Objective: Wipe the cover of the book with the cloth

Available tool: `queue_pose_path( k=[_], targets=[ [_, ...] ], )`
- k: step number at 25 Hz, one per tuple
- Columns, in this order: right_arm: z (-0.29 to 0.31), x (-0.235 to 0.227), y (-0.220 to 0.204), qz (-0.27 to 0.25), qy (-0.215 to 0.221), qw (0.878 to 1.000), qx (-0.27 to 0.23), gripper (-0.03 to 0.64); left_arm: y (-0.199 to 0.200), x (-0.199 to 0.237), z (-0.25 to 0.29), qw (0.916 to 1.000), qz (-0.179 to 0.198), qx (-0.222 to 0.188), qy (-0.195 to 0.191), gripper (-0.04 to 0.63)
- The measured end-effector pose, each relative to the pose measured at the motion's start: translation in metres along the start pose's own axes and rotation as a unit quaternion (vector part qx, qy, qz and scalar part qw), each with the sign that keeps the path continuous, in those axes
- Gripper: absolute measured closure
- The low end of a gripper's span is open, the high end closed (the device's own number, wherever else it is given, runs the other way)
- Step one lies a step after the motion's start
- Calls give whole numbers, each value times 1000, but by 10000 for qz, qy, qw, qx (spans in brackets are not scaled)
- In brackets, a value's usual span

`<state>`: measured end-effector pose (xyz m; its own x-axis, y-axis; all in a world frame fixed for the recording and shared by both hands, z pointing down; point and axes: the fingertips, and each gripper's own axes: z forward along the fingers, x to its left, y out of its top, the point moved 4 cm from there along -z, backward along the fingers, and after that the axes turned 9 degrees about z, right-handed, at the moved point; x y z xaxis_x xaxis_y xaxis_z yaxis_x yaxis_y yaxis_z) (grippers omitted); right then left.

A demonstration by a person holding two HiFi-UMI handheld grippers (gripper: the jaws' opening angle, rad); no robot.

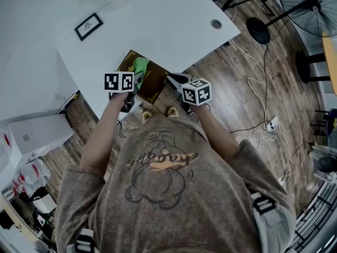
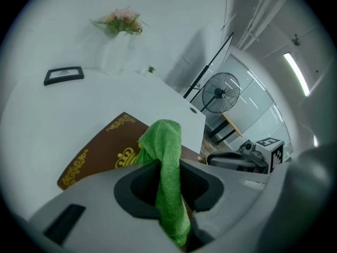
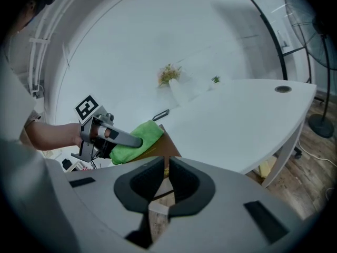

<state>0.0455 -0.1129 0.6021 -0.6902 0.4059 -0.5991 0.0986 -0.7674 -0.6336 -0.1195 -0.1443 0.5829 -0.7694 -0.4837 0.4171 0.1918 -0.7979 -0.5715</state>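
Note:
A brown book [image 1: 150, 80] with gold ornament lies at the near edge of the white table [image 1: 174, 25]. My left gripper [image 1: 137, 79] is shut on a green cloth [image 1: 140, 65], which rests on the book's cover. In the left gripper view the cloth [image 2: 167, 162] runs up between the jaws and folds over above the book [image 2: 100, 152]. My right gripper [image 1: 175, 79] is at the book's right edge. In the right gripper view its jaws [image 3: 166, 170] stand shut on the book's corner [image 3: 166, 153], with the cloth [image 3: 138, 137] and the left gripper [image 3: 124, 139] just beyond.
A black picture frame [image 1: 88, 26] and a vase of flowers [image 2: 120, 22] stand further back on the table. A cable hole [image 1: 216, 23] is near its right corner. A floor fan [image 1: 310, 1] and cables [image 1: 258, 88] are on the wooden floor to the right.

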Motion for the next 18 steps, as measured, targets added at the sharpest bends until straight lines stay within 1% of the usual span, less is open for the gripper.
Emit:
queue_pose_path(
  k=[3,8,15,18],
  targets=[
    [-16,-11,6,80,-175,9997,-179,588,3,-16,11,9997,174,107,-153,517],
    [-39,-27,3,226,-409,9984,-314,588,6,-39,25,9979,426,327,-373,517],
    [-62,-40,0,420,-615,9959,-514,589,6,-75,44,9937,744,513,-657,517],
    [-70,-43,0,454,-698,9949,-573,589,6,-88,51,9924,782,531,-792,517]
  ],
)
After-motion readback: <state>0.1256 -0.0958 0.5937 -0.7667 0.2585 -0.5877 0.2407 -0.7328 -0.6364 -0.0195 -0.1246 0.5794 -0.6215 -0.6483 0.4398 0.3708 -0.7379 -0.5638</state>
